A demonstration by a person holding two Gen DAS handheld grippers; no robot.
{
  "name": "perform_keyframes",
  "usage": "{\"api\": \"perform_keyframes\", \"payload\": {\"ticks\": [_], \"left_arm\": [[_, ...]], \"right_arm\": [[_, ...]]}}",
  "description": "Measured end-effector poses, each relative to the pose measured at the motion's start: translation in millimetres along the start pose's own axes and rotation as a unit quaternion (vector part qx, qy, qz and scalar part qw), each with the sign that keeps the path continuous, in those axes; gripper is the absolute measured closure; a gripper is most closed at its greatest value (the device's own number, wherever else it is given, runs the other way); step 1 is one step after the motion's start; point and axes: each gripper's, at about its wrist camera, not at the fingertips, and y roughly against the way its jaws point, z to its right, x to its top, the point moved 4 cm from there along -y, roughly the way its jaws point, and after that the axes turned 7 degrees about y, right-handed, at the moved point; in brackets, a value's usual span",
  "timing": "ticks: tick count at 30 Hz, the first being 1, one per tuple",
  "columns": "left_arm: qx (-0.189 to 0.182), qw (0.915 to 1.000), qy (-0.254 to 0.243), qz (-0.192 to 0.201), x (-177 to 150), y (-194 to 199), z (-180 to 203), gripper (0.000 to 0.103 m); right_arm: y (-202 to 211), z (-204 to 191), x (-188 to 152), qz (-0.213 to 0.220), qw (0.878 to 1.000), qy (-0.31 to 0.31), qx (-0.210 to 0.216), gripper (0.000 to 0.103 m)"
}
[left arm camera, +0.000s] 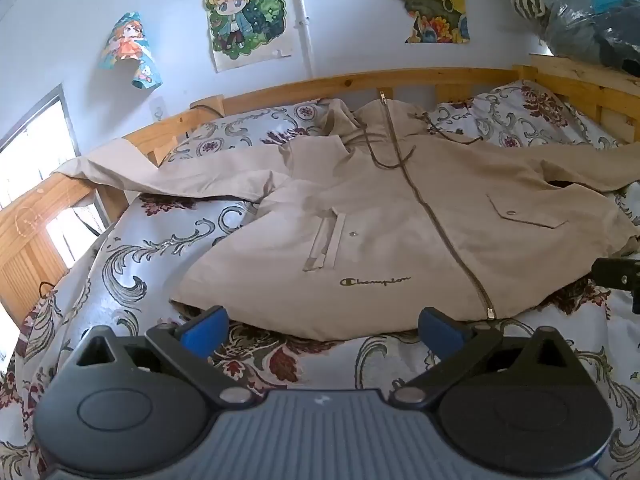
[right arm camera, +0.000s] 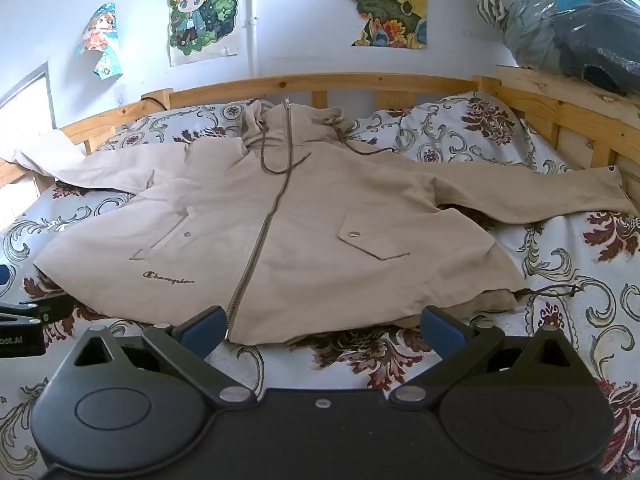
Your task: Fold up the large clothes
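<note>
Beige zip jacket (right arm camera: 280,216) lies front up across the bed (right arm camera: 560,248), zipped, hood (right arm camera: 296,124) at the headboard rail (right arm camera: 320,80), hem at the bed's near edge. Not yet folded, by the look of it.

Both tongs released, jaws spread wide, nothing between them. Left tongs (left arm camera: 320,330) hover just short of the hem, near the jacket's left hem corner. Right tongs (right arm camera: 320,330) hover over the zipper's bottom end (right arm camera: 230,332) and the right part of the hem.

Risks I note from here:
- Left sleeve (left arm camera: 132,168) runs off toward the far left corner of the bed and drapes over the wooden rail. If I fold the body first, that sleeve may drag or catch on the frame and pull the fold askew.
- Right sleeve (right arm camera: 540,196) reaches the right rail; same concern.
- Hem drawcord (right arm camera: 556,290) trails loose on the quilt at the right hem corner. It may snag a finger or stay hanging out of the finished fold.
- Fabric looks thin and smooth; a pinch may take only the top layer, so the back stays put.
- Quilt is soft and rumpled; tongs pressed low may grab bedding with the hem.
</note>
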Motion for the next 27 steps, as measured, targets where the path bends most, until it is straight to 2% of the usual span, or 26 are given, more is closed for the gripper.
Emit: {"api": "perform_keyframes", "payload": {"ticks": [7, 27], "left_arm": [[0.000, 0.9999, 0.013, -0.006, -6.1, -3.4, -5.6, 0.000], [0.004, 1.0000, 0.006, -0.005, 0.1, 0.2, -1.0, 0.000]], "right_arm": [[1.0, 0.3, 0.8, 0.000, 1.000, -0.001, -0.001, 0.001], [0.2, 0.2, 0.1, -0.002, 1.000, 0.003, 0.001, 0.001]]}}
